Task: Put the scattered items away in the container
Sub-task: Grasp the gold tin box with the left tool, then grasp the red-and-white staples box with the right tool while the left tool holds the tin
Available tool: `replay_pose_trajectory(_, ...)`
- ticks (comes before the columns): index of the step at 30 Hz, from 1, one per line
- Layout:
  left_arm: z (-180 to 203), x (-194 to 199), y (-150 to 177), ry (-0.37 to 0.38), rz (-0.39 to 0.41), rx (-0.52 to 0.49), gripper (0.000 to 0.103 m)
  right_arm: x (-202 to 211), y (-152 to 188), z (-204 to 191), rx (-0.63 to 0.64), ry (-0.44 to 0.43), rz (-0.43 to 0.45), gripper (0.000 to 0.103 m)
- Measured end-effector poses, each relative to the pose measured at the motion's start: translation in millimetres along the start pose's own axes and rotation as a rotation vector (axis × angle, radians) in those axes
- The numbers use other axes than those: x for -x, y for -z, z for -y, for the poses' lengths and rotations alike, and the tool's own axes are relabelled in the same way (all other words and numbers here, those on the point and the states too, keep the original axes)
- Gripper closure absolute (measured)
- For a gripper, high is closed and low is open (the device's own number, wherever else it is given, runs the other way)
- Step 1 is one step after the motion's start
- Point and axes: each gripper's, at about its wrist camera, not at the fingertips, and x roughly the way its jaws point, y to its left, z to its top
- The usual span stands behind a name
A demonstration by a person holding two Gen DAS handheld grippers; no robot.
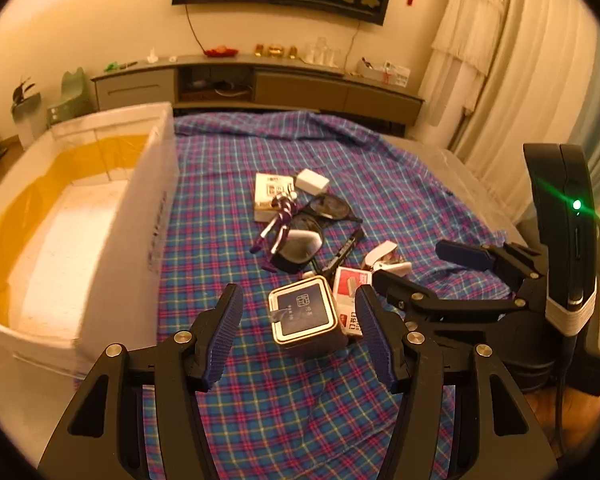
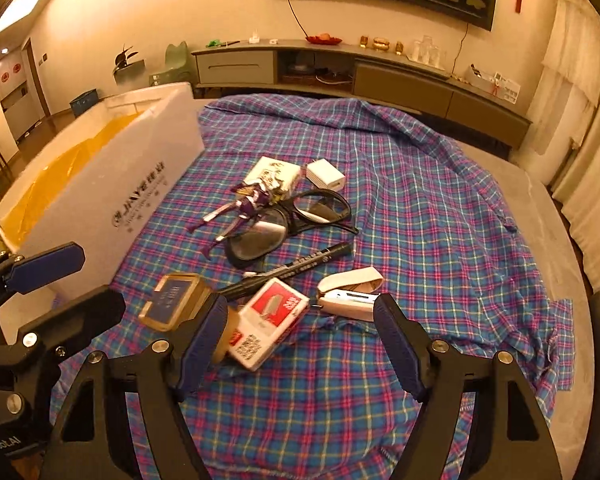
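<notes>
Right wrist view: both hand-held grippers (image 2: pixel 300 344) (image 1: pixel 298 336) spread; one stapler (image 2: pixel 350 294), one marker (image 2: pixel 300 266).

On the plaid cloth (image 2: pixel 400 184) lie eight loose things: one tin (image 1: pixel 304 314), one red-and-white box (image 2: pixel 270 320), one stapler (image 2: pixel 350 294), one marker (image 2: pixel 300 262), one pair of glasses (image 2: pixel 288 220), one toy figure (image 2: pixel 240 210), one charger (image 2: pixel 326 175), one white card box (image 1: pixel 270 194). One foam box (image 2: pixel 112 204) stands beside them.

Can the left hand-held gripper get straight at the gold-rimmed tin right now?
Probably yes. The left hand-held gripper is open, with the gold-rimmed tin right between its fingers and nothing lying on top. The red-and-white box sits tight against the tin's right side, so that finger may nudge it.
</notes>
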Motion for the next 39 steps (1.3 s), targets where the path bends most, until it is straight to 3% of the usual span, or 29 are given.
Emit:
replay_pose_trajectory(11, 2.5, -47.9, 7.9, 0.009, -0.071, -0.015, 0.042, -33.7, 1.2, 39.2, -0.043, -0.028, -0.049, 0.027)
replay_pose_trajectory(28, 1.4, -56.0, 11.9, 0.004, -0.086, -0.019, 0.042, -34.4, -1.4, 40.8, -0.050, -0.060, -0.045, 0.027)
replay_pose_trajectory(31, 0.2, -57.2, 12.3, 0.007, -0.090, -0.015, 0.041, -32.6, -0.1, 42.3, -0.074, -0.102, -0.051, 0.027)
replay_pose_trajectory(35, -2.3, -64.5, 14.4, 0.003, -0.097, -0.019, 0.038, -36.7, 0.4, 40.7, -0.132, -0.241, -0.090, 0.027)
replay_pose_trajectory(39, -8.4, -69.4, 16.6, 0.005, -0.100, -0.004, 0.037, -44.7, 4.5, 28.8, -0.096, -0.236, -0.111, 0.027)
